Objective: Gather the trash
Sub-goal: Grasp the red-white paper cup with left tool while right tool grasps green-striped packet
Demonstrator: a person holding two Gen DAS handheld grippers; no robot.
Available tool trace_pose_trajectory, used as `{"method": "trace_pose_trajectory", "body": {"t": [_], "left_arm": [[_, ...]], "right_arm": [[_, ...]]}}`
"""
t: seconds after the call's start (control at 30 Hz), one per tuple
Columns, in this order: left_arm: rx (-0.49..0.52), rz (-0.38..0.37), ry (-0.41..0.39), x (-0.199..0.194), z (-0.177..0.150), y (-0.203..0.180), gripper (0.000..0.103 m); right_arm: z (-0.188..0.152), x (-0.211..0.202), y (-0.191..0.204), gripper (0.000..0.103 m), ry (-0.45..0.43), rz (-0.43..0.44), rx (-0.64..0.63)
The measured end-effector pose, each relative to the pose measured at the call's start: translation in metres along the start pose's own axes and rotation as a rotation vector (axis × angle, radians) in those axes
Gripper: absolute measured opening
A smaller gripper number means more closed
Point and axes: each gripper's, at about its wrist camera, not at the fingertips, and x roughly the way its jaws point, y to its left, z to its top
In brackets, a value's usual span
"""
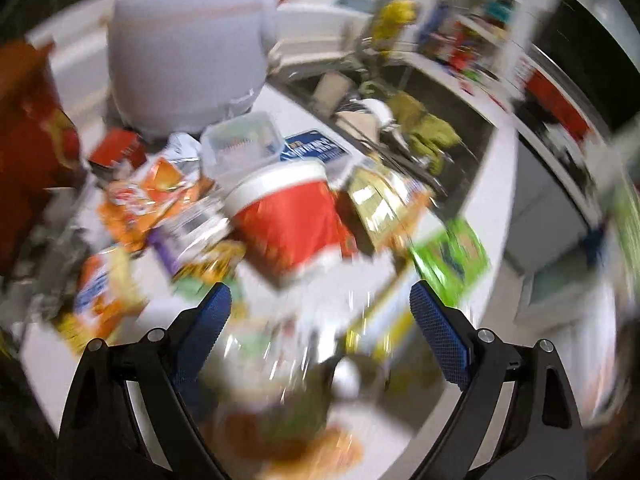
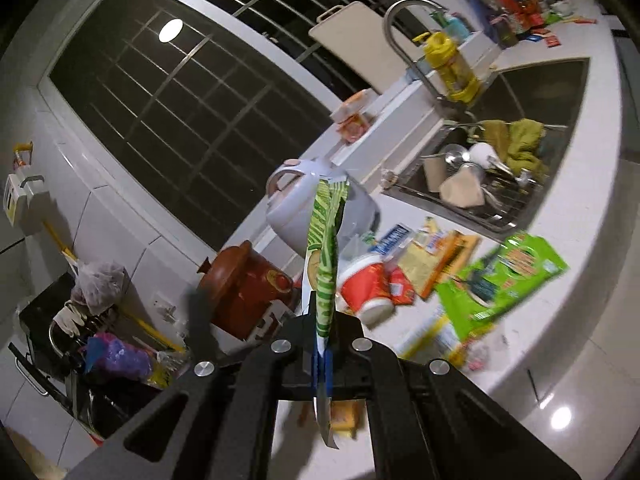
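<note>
On the white table, from left to right: brown clay pot, pale rice cooker, red-and-white cup lying on its side amid crumpled wrappers, green packet, then sink with dishes. Above the litter, left gripper spread wide, nothing pinched, view blurred. Right gripper clamped on a green striped wrapper, lifted clear of the table, standing upright.
</note>
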Motion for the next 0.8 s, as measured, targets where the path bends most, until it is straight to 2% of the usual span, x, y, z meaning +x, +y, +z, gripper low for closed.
{"method": "trace_pose_trajectory", "body": {"t": [0.13, 0.27, 0.3, 0.33, 0.37, 0.57, 0.73, 0.8], "left_arm": [[-0.141, 0.1, 0.079, 0.052, 0.026, 0.01, 0.089], [-0.154, 0.179, 0.105, 0.077, 0.038, 0.009, 0.089], [-0.158, 0.179, 0.107, 0.081, 0.038, 0.009, 0.087], [-0.161, 0.173, 0.107, 0.081, 0.038, 0.009, 0.074], [-0.166, 0.166, 0.096, 0.079, 0.036, 0.01, 0.072], [-0.093, 0.186, -0.008, 0.041, 0.022, 0.008, 0.068], [-0.021, 0.158, -0.109, -0.024, -0.007, -0.002, 0.068], [0.028, 0.15, -0.144, -0.054, -0.029, -0.007, 0.068]], "right_arm": [[-0.011, -0.012, -0.017, 0.002, 0.012, -0.014, 0.031], [-0.016, -0.012, -0.032, 0.003, 0.034, -0.02, 0.056], [-0.017, -0.011, -0.035, 0.003, 0.043, -0.021, 0.058], [-0.017, -0.009, -0.037, 0.003, 0.049, -0.022, 0.06], [-0.017, -0.008, -0.038, 0.003, 0.054, -0.018, 0.061], [-0.016, 0.005, -0.033, 0.003, 0.083, 0.006, 0.036], [-0.023, 0.009, -0.02, 0.003, 0.125, 0.012, -0.016], [-0.029, 0.008, -0.011, 0.003, 0.152, 0.005, -0.058]]}}
